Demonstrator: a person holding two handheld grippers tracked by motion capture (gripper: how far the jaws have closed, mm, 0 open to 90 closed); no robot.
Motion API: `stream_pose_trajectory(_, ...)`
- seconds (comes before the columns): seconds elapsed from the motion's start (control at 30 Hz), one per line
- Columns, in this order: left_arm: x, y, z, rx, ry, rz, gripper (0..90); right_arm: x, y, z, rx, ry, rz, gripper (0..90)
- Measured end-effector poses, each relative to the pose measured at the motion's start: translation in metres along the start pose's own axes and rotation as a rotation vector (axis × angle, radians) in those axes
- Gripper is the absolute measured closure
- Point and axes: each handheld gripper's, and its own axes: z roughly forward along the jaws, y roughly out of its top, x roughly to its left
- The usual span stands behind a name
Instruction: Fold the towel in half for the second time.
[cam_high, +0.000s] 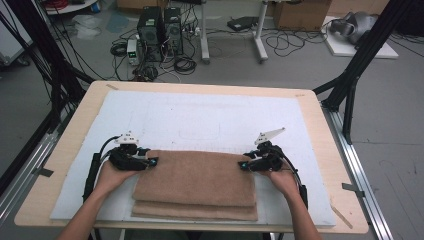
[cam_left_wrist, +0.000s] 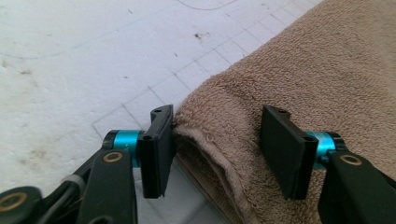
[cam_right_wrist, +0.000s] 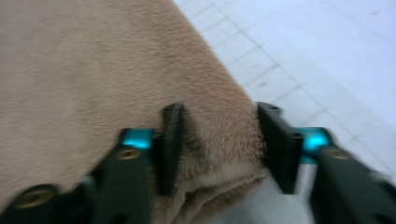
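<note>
A brown towel (cam_high: 195, 180) lies folded in layers on the white mat (cam_high: 200, 115), near the front edge. My left gripper (cam_high: 152, 161) is at the towel's far left corner. In the left gripper view the folded corner (cam_left_wrist: 219, 140) sits between the wide jaws of the left gripper (cam_left_wrist: 218, 112): one pad touches the fold's edge, the other rests apart on top of the pile. My right gripper (cam_high: 243, 165) is at the far right corner. In the right gripper view the right gripper (cam_right_wrist: 219, 109) has bunched towel (cam_right_wrist: 93, 60) filling the gap between its pads.
The mat covers most of a wooden table (cam_high: 325, 145), with bare mat beyond the towel. Black frame posts (cam_high: 350, 85) stand at the table's far corners. Computer towers (cam_high: 160, 30) and cables lie on the floor behind.
</note>
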Motion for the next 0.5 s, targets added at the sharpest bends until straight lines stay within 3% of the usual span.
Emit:
stream_pose_trajectory(0.1,0.0,0.0,-0.001,-0.002,-0.008,0.015,60.8,0.001,0.001,-0.001,0.005,0.016,-0.005,70.5)
stream_pose_trajectory(0.2,-0.006,0.003,-0.003,-0.004,0.021,0.059,73.4,0.003,0.004,-0.002,0.01,0.0,-0.028,74.0)
stream_pose_trajectory(0.5,-0.006,0.025,-0.013,-0.122,0.112,0.03,76.8,0.001,0.026,-0.015,-0.032,-0.095,-0.048,75.4)
